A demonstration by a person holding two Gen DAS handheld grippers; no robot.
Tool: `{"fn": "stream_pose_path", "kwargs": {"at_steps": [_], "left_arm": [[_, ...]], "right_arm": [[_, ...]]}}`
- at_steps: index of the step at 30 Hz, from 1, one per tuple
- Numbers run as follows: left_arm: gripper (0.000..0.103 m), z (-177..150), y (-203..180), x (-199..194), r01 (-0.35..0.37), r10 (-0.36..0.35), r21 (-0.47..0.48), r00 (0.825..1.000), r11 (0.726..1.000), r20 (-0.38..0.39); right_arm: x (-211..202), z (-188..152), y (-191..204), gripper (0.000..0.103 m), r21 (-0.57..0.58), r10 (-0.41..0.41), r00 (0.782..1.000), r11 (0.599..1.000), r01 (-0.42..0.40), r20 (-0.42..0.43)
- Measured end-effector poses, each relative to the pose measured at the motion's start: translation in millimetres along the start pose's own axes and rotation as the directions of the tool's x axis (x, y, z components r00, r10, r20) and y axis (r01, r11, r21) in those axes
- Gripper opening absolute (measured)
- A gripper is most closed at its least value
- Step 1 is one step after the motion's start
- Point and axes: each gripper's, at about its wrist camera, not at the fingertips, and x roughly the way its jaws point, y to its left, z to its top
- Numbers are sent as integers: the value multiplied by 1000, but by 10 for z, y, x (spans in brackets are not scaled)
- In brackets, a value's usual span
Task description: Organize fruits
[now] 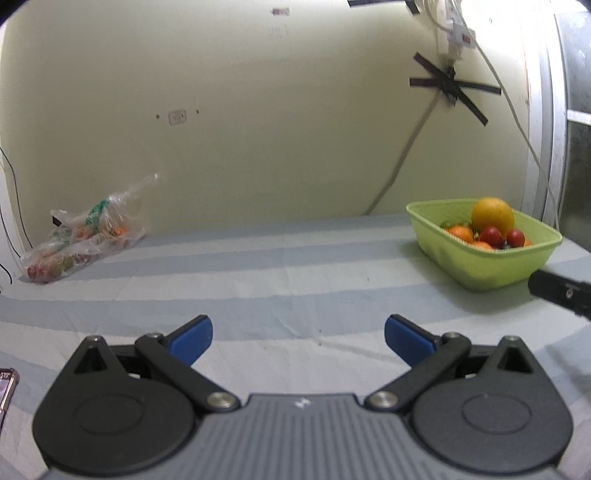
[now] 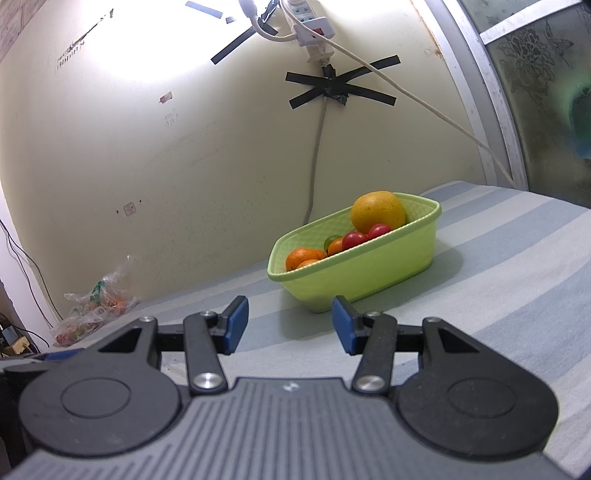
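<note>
Left wrist view. My left claw (image 1: 298, 339) is spread wide, blue pads (image 1: 192, 343) well apart, nothing between them. It hangs over the striped cloth (image 1: 258, 280). Ahead and far to the right of the claw sits the green basket (image 1: 491, 269), near the wall. In it I see one big orange (image 1: 492, 218) at the back, small red tomatoes (image 1: 490, 234) just in front of it and touching, and smaller tangerines (image 1: 460, 233) to their left. Ahead and far to the left of the claw, against the wall, lies a clear plastic bag (image 1: 85, 236) with more produce in it; contents too blurred to name. A black part (image 1: 561, 293) enters from the right edge, just in front of the basket; likely my other claw, but I cannot tell. A phone edge (image 1: 6, 387) shows at the left border, beside the claw.

Right wrist view. My right claw (image 2: 290, 325) is open at a moderate gap, holding nothing. The basket (image 2: 369, 269) is just ahead and slightly right of the claw, close past the right pad (image 2: 343, 325). Big orange (image 2: 378, 212) at its far end, tomatoes (image 2: 354, 240) mid-basket, tangerines (image 2: 303, 258) at the near-left end. The plastic bag (image 2: 96, 306) lies far left of the claw by the wall. A power strip (image 2: 314, 26) and taped cable (image 2: 317, 147) hang on the wall above the basket.
</note>
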Motion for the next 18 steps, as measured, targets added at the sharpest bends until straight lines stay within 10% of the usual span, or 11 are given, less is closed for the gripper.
{"fn": "stream_pose_path", "kwargs": {"at_steps": [18], "left_arm": [[103,66,69,-151,50,-49,-29,997,998,57]], "right_arm": [[11,1,2,53,0,-1,1000,1000,1,-3]]}}
